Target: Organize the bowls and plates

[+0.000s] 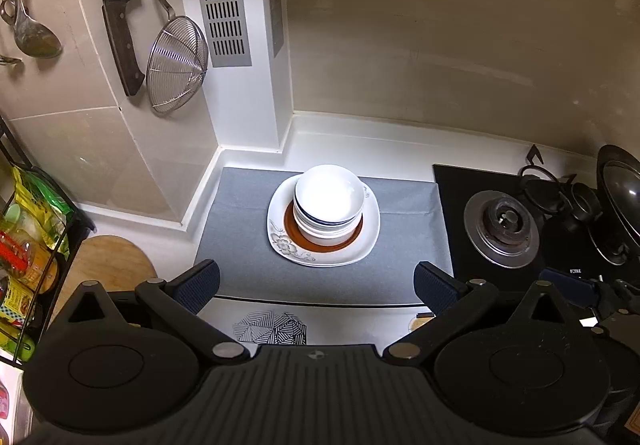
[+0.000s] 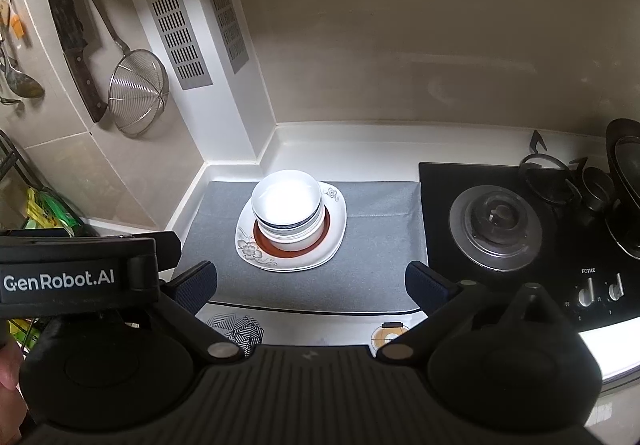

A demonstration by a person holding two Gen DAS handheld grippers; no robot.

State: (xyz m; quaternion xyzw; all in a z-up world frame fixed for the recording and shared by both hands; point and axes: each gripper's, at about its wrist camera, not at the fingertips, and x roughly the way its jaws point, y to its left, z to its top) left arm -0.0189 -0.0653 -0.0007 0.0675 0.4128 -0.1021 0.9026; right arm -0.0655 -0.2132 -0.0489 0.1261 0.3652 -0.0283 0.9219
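A stack of white bowls (image 1: 329, 201) (image 2: 287, 205), some with a dark blue rim, sits on a brown-rimmed plate (image 1: 297, 236) (image 2: 262, 241). That plate rests on a square white plate with a flower pattern (image 1: 282, 243) (image 2: 248, 248). The whole pile stands on a grey mat (image 1: 236, 229) (image 2: 372, 241). My left gripper (image 1: 317, 287) is open, short of the pile and holding nothing. My right gripper (image 2: 310, 285) is open too, nearer than the pile, with nothing between its fingers. The left gripper's body (image 2: 76, 277) shows at the left of the right wrist view.
A gas hob (image 1: 504, 229) (image 2: 496, 223) lies right of the mat, with a dark wok (image 1: 620, 201) at the far right. A cleaver (image 1: 118, 5), strainer (image 1: 176, 65) and ladle (image 1: 34, 33) hang on the left wall. A wire rack of packets (image 1: 28, 237) stands far left.
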